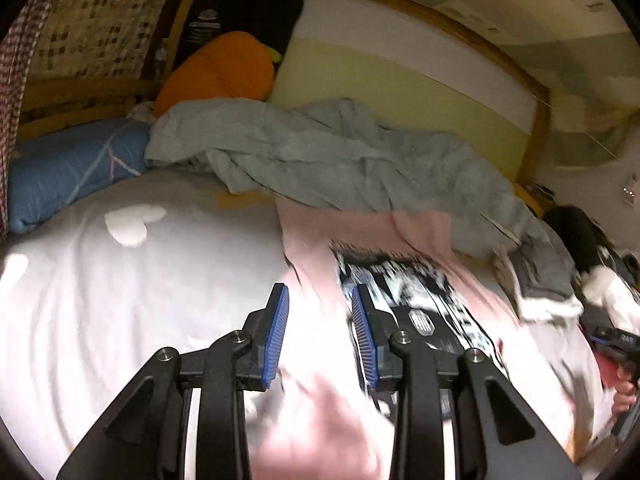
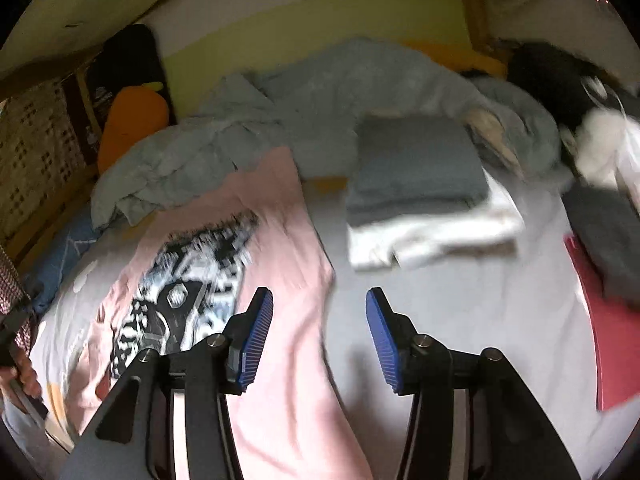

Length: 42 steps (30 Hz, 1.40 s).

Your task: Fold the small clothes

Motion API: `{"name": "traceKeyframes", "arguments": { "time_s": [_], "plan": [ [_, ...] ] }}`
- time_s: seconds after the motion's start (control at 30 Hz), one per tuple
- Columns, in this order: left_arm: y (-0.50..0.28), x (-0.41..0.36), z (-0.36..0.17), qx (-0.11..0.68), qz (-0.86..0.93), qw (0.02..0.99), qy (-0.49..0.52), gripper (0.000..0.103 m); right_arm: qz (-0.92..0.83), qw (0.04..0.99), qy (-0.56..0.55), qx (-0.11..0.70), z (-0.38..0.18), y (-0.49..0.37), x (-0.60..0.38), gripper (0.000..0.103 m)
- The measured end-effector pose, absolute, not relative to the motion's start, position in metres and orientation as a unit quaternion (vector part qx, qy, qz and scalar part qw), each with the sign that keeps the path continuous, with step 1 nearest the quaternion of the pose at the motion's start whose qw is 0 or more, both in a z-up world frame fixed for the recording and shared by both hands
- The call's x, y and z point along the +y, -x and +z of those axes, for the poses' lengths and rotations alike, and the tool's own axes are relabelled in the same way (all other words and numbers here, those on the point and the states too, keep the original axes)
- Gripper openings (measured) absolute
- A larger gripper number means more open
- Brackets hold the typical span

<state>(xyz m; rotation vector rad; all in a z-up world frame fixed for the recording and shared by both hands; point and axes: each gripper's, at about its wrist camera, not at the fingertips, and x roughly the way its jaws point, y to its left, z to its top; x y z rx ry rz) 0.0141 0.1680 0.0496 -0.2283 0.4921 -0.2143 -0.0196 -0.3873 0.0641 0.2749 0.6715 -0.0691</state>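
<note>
two grippers hover over the bed, both with their blue-padded jaws apart and nothing caught between them. the left gripper [image 1: 320, 332] hangs above the pink t-shirt [image 1: 320, 240], which lies spread on the pale sheet [image 1: 120, 300] with its black-and-white print [image 1: 400, 280] facing up; the cloth shows under the gap between the pads, but the pads do not press on it. the right gripper [image 2: 320, 336] sits over the shirt's right edge, its left pad above pink cloth and its right pad above bare sheet. from that side the pink t-shirt [image 2: 280, 240] runs lengthwise away toward the rumpled grey-blue blanket [image 2: 320, 92] heaped along the far side of the bed. just beside the shirt, to its right, is a stack of folded clothes [image 2: 420, 168], a grey piece on top and a white one under it. further right a dark grey garment [image 2: 608, 232] lies on a red one [image 2: 612, 340]. an orange carrot-shaped cushion [image 1: 224, 68] leans at the head end near a blue pillow [image 1: 72, 168]. both views are smeared with blur. a hand [image 1: 624, 396] grips a tool's handle at the far right edge of the left view.
</note>
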Motion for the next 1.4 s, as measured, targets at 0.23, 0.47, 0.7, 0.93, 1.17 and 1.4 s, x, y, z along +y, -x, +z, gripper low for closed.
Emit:
{"name": "traceKeyframes", "arguments": {
  "time_s": [0.23, 0.47, 0.7, 0.93, 1.17, 1.4],
  "plan": [
    [0.042, 0.161, 0.013, 0.289, -0.098, 0.943, 0.135, 0.031, -0.036, 0.897, -0.206, 0.390, 0.016, 0.074, -0.412, 0.050],
    [0.082, 0.121, -0.018, 0.338, -0.103, 0.927, 0.126, 0.030, -0.004, 0.884, -0.228, 0.407, -0.013, 0.116, -0.359, 0.050],
    [0.119, 0.101, -0.037, 0.380, -0.120, 0.903, 0.161, 0.030, 0.028, 0.874, -0.229, 0.428, -0.043, 0.143, -0.296, 0.050],
    [0.137, 0.088, -0.058, 0.451, -0.173, 0.858, 0.175, 0.041, 0.086, 0.867, -0.190, 0.453, -0.057, 0.149, -0.256, 0.050],
    [0.131, 0.070, -0.067, 0.462, -0.159, 0.861, 0.140, 0.043, 0.074, 0.868, -0.176, 0.459, -0.063, 0.146, -0.250, 0.049],
    [0.143, 0.060, -0.025, 0.380, -0.112, 0.917, 0.056, 0.009, 0.022, 0.906, -0.118, 0.407, -0.043, 0.153, -0.246, 0.007]
  ]
}}
